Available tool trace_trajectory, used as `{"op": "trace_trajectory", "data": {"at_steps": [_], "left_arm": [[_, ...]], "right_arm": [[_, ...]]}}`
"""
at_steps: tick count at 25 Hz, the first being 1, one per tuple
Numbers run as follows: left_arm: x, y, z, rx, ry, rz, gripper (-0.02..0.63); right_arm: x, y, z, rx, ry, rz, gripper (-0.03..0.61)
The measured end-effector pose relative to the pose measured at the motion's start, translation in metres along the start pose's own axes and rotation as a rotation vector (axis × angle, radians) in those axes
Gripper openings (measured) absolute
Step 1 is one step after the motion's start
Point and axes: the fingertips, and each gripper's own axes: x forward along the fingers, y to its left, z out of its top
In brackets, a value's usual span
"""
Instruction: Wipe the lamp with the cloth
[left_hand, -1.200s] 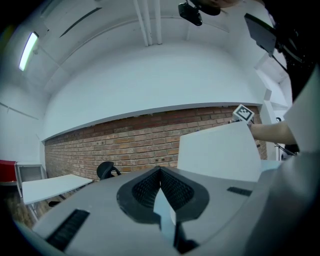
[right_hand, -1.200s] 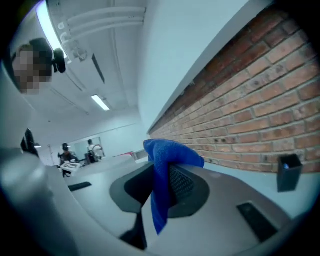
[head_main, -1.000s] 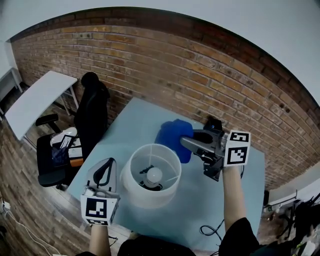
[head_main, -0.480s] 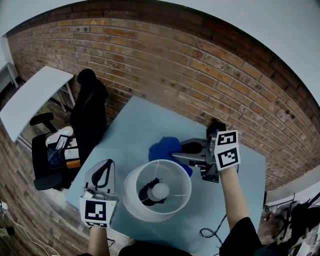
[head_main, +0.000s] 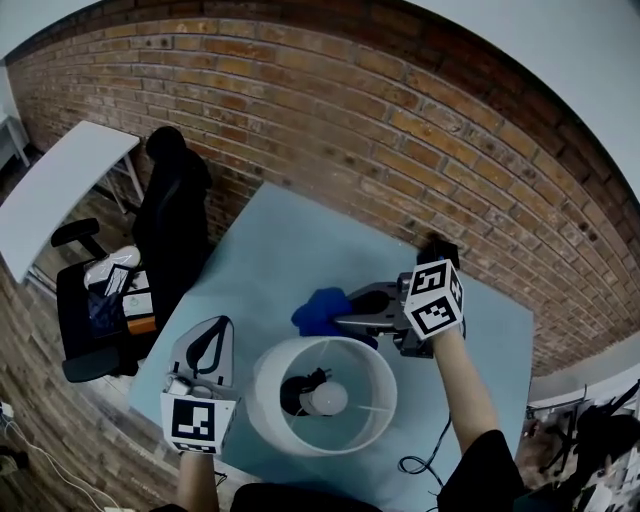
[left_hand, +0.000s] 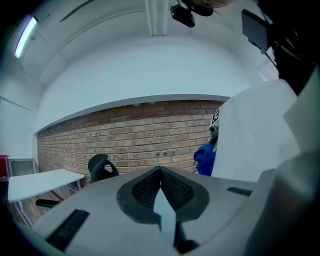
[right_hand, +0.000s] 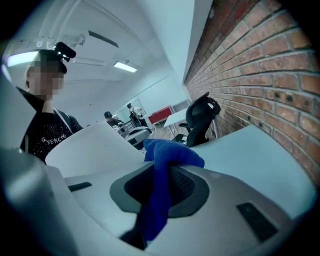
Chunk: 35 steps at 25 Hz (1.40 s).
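The lamp's white shade (head_main: 322, 395) stands on the near part of the light blue table (head_main: 265, 245), its bulb (head_main: 328, 398) showing inside. My right gripper (head_main: 342, 319) is shut on the blue cloth (head_main: 320, 309), which rests at the far rim of the shade. In the right gripper view the cloth (right_hand: 167, 157) hangs bunched between the jaws, with the shade (right_hand: 92, 145) just to the left. My left gripper (head_main: 211, 328) is shut with nothing in it, left of the shade and apart from it. The left gripper view shows the shade (left_hand: 255, 130) close at the right and the cloth (left_hand: 204, 159) behind it.
A brick wall (head_main: 400, 130) runs along the table's far edge. A black office chair (head_main: 170, 210) and a white desk (head_main: 55, 195) stand to the left. A black cable (head_main: 422, 462) lies near the table's front right. A small black object (head_main: 438, 247) sits at the back edge.
My right gripper has carried the cloth left and nearer, up to the shade's far rim. The left gripper has stayed where it was.
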Motion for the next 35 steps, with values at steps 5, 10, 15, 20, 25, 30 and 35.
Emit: {"op": "trace_trajectory", "data": {"at_steps": [5, 10, 15, 20, 25, 30, 35], "left_arm": [[0.001, 0.01, 0.006, -0.018, -0.015, 0.009, 0.009], [0.002, 0.009, 0.011, -0.03, -0.041, 0.003, 0.009], [-0.003, 0.011, 0.009, -0.042, -0.038, 0.01, 0.009], [-0.012, 0.017, -0.002, -0.058, -0.016, 0.037, 0.009], [-0.022, 0.023, -0.014, -0.067, 0.002, 0.07, 0.009], [-0.03, 0.021, -0.022, -0.074, 0.015, 0.081, 0.009], [-0.039, 0.017, -0.029, -0.085, 0.023, 0.092, 0.009]], "right_arm": [[0.006, 0.036, 0.061, -0.192, -0.026, 0.241, 0.061], [0.001, 0.091, 0.105, -0.401, -0.049, 0.614, 0.061], [0.008, 0.113, 0.105, -0.482, 0.053, 0.837, 0.061], [0.038, 0.11, 0.084, -0.449, 0.15, 0.959, 0.061], [0.08, 0.087, 0.057, -0.386, 0.222, 0.92, 0.061], [0.114, 0.061, 0.035, -0.315, 0.221, 0.818, 0.061], [0.139, 0.036, 0.022, -0.284, 0.212, 0.662, 0.061]]}}
